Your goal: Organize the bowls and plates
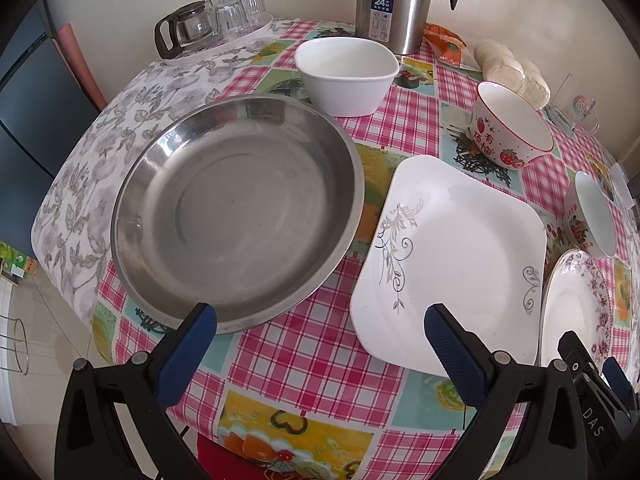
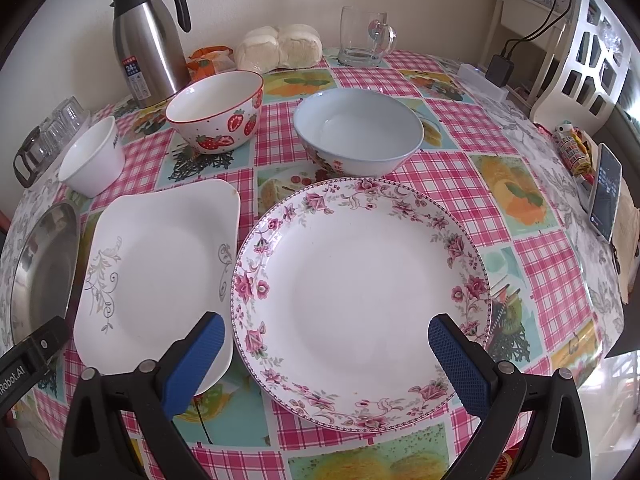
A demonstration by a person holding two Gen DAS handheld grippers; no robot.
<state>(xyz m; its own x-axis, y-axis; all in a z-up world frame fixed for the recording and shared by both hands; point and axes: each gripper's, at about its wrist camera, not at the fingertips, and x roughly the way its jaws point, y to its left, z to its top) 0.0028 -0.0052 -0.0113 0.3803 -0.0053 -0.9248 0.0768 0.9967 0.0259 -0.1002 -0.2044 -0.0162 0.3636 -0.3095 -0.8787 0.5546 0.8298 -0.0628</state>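
A round steel plate (image 1: pixel 236 208) lies at the table's left, a square white plate (image 1: pixel 460 256) beside it, and a round floral plate (image 2: pixel 360 292) to the right. Behind them stand a square white bowl (image 1: pixel 346 74), a strawberry bowl (image 2: pixel 218 114) and a pale blue bowl (image 2: pixel 358 132). My left gripper (image 1: pixel 320 320) is open and empty, above the gap between the steel plate and the square plate. My right gripper (image 2: pixel 326 328) is open and empty, over the floral plate's near half.
A steel thermos jug (image 2: pixel 146 40), buns (image 2: pixel 278 52), a glass mug (image 2: pixel 364 38) and a tray of glasses (image 1: pixel 216 24) stand along the back. A phone (image 2: pixel 606 192) and a power strip (image 2: pixel 484 78) lie at the right. The table's edge curves close below both grippers.
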